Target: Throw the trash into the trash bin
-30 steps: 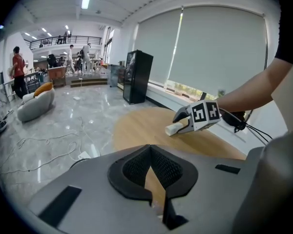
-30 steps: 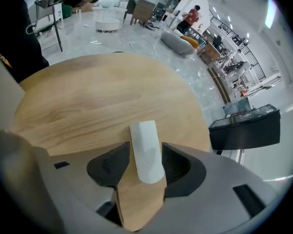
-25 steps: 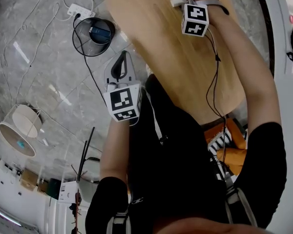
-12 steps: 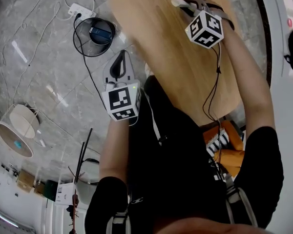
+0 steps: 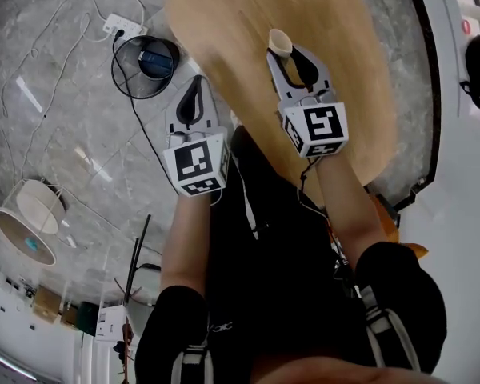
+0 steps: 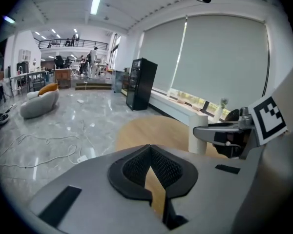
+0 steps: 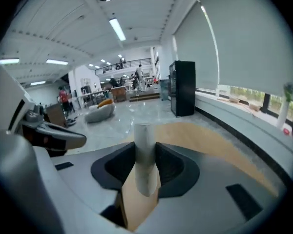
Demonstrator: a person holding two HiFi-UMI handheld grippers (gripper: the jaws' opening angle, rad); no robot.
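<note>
A pale paper cup (image 5: 281,43) stands upright between the fingers of my right gripper (image 5: 293,54), which is shut on it and holds it above the round wooden table (image 5: 360,78). In the right gripper view the cup (image 7: 143,140) fills the gap between the dark pads of that gripper (image 7: 146,164). The black round trash bin (image 5: 148,58) sits on the marble floor to the table's left, with something blue inside. My left gripper (image 5: 195,94) hovers between bin and table, shut with nothing in it (image 6: 149,149).
A white power strip (image 5: 117,26) and loose cables lie on the floor beyond the bin. Two round lamp shades (image 5: 26,218) stand at the left. An orange thing (image 5: 408,250) shows under the table's near edge. A white curved counter (image 5: 464,134) borders the right.
My right gripper has rolled over and risen from the table's far side toward me, now with the cup upright in its jaws. The left gripper has barely shifted.
</note>
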